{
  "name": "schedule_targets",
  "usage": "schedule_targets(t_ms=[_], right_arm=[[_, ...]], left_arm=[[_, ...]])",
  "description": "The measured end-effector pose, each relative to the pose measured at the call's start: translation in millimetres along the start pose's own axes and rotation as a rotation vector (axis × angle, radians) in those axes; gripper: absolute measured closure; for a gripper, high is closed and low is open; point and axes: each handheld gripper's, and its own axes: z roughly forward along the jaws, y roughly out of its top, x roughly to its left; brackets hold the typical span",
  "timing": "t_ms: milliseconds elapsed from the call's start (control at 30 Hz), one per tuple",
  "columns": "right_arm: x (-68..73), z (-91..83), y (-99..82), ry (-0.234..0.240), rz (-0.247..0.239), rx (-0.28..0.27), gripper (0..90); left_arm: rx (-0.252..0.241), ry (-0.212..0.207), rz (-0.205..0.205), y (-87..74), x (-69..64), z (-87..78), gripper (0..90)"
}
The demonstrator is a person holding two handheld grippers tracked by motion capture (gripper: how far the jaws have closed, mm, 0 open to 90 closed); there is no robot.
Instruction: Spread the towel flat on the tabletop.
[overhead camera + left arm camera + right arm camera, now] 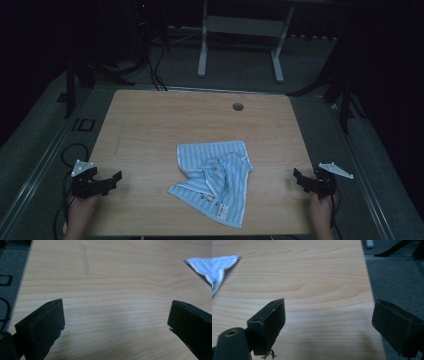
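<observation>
Your crumpled light-blue striped cloth towel [216, 181] lies bunched near the middle of the pale wooden desk [150, 120]. Left tongs [118, 178] and right tongs [297, 176] sit well apart from the towel on either side, both spread wide and empty. Pinch into the heaped folds and you'll likely grab several layers; reach for a loose corner instead.

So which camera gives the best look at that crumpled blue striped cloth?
The high view: the whole crumpled blue striped cloth lies mid-table there, folds and label visible. The left gripper view catches just a corner at the upper right edge; the right gripper view shows an edge at the upper left.
</observation>
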Motion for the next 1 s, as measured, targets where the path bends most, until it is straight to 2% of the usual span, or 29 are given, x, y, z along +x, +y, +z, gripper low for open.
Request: schedule_targets(t_ms=[33, 67, 267, 333, 400, 467, 500, 667, 700, 733, 800, 833, 867, 1000], right_arm=[[-0.2, 0.2, 0.1, 0.012, 0.002, 0.004, 11.5], [-0.8, 0.8, 0.8, 0.046, -0.001, 0.021, 11.5], [2.8, 3.7, 4.1, 0.090, -0.047, 0.069, 11.5], [5.2, 3.9, 6.0, 0.115, -0.068, 0.093, 11.5], [6.7, 2.9, 9.2, 0.129, -0.099, 0.118, 11.5], [6.6, 2.0, 12.9, 0.140, -0.123, 0.155, 11.5], [6.1, 2.0, 15.8, 0.160, -0.135, 0.190, 11.6], [5.8, -1.0, 26.7, 0.159, -0.257, 0.325, 12.9], [5.8, -1.0, 26.7, 0.159, -0.257, 0.325, 12.9], [4.6, -3.0, 32.1, 0.182, -0.314, 0.407, 13.3], [3.1, -3.2, 34.7, 0.211, -0.343, 0.466, 13.3], [2.4, -3.3, 36.3, 0.226, -0.359, 0.502, 13.3], [2.1, -3.4, 37.3, 0.225, -0.378, 0.524, 13.5], [3.6, -2.8, 40.7, 0.244, -0.465, 0.605, 13.6]], left_arm=[[0.015, -0.005, 0.005, 0.2, -0.2, 0.8, 1.3], [0.042, -0.009, 0.012, 0.6, -0.1, 1.9, 1.3], [0.117, -0.023, 0.023, 5.0, 1.6, 3.7, 1.3], [0.136, -0.020, 0.055, 7.2, 1.1, 3.0, 1.3], [0.185, -0.016, 0.089, 9.9, 1.2, 1.8, 1.3], [0.239, -0.033, 0.102, 12.2, 2.9, 1.1, 1.3], [0.267, -0.038, 0.113, 13.2, 3.6, 0.7, 1.3], [0.391, -0.041, 0.194, 19.0, 3.2, -1.2, 1.3], [0.391, -0.041, 0.194, 19.0, 3.2, -1.2, 1.3], [0.434, -0.060, 0.216, 21.1, 1.8, -1.3, 1.3], [0.505, -0.087, 0.262, 23.3, -0.8, -0.1, 1.3], [0.531, -0.087, 0.283, 23.9, -2.1, 0.0, 1.3], [0.558, -0.093, 0.311, 24.6, -3.9, 0.4, 1.3], [0.632, -0.094, 0.350, 27.8, -7.9, 1.7, 1.3]])
